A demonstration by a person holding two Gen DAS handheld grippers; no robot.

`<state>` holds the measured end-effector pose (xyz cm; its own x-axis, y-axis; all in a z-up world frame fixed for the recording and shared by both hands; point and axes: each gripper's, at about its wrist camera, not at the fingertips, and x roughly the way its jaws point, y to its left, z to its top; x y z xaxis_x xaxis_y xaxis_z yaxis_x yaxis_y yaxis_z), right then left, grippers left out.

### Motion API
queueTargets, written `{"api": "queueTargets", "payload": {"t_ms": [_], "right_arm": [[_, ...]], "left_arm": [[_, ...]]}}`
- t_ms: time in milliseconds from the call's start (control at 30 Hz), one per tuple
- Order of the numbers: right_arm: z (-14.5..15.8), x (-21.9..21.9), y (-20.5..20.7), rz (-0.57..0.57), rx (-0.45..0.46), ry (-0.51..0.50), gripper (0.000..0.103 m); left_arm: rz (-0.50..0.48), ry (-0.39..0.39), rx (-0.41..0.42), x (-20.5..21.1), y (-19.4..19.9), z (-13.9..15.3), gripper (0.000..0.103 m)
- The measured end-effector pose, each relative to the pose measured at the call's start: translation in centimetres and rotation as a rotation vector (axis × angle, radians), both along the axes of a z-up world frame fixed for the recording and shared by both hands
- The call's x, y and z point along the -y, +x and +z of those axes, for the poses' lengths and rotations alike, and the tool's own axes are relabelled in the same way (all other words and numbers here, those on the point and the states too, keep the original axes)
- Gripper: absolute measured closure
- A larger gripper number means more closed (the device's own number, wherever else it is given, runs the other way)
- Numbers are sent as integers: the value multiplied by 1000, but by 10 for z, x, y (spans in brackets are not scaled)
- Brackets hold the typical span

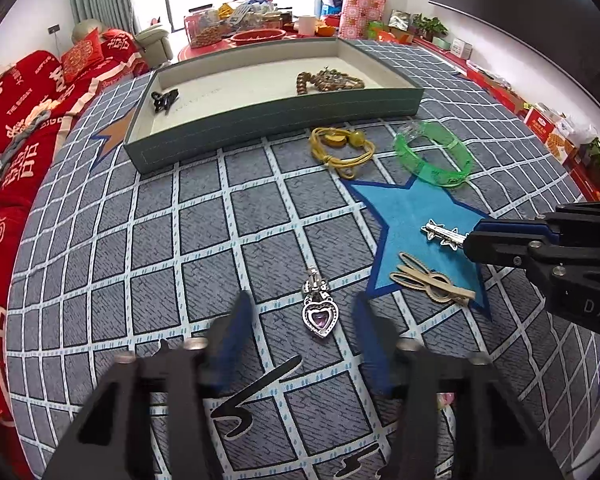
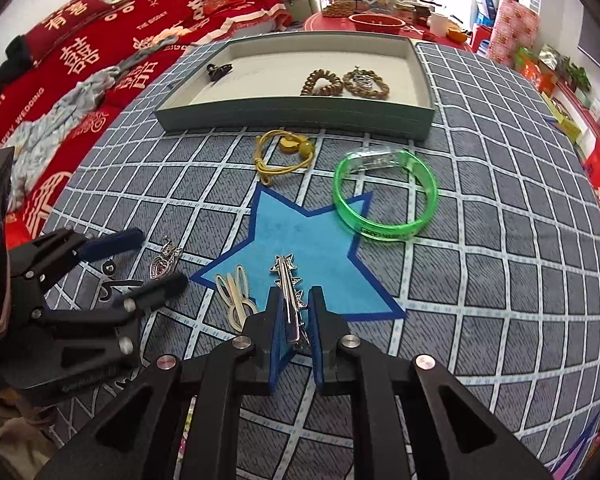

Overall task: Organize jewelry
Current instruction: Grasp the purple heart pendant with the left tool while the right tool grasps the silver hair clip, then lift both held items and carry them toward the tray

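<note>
A heart pendant (image 1: 320,314) with a pink stone lies on the grey checked cloth. It sits between the fingers of my left gripper (image 1: 302,316), which stands open around it without touching. My right gripper (image 2: 296,294) is shut on a silver star hair clip (image 2: 288,280) over the blue star patch. In the left wrist view the right gripper (image 1: 470,240) comes in from the right with the silver clip (image 1: 442,234) sticking out of it. The right wrist view has the left gripper (image 2: 162,258) at the left, with the pendant (image 2: 162,266) between its fingers. A beige rabbit-ear clip (image 2: 236,296) lies between the two grippers.
A grey-green tray (image 1: 268,128) at the back holds a black clip (image 1: 164,100) and brown bead bracelets (image 1: 330,80). In front of it lie a yellow cord bracelet (image 1: 342,146) and a green bangle (image 1: 434,152). A red sofa (image 1: 24,120) is on the left.
</note>
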<state>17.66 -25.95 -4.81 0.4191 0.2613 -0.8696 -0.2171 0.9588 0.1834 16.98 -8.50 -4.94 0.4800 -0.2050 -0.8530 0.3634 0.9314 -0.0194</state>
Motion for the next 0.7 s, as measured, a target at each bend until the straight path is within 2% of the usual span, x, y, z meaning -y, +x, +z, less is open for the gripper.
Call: {"api": "queueTargets", "payload": {"t_ms": [33, 67, 300, 700], "right_arm": [[0, 2, -1, -8, -2, 7, 89], [0, 4, -2, -16, -2, 11, 89], [2, 14, -8, -63, 1, 57, 89], [21, 29, -7, -125, 15, 153, 89]], "left_arm": [[-3, -3, -1, 0, 0, 1, 68], [-4, -5, -1, 0, 0, 1, 73], [27, -42, 0, -13, -4, 5, 72], [39, -64, 65, -30, -6, 34, 72]]}}
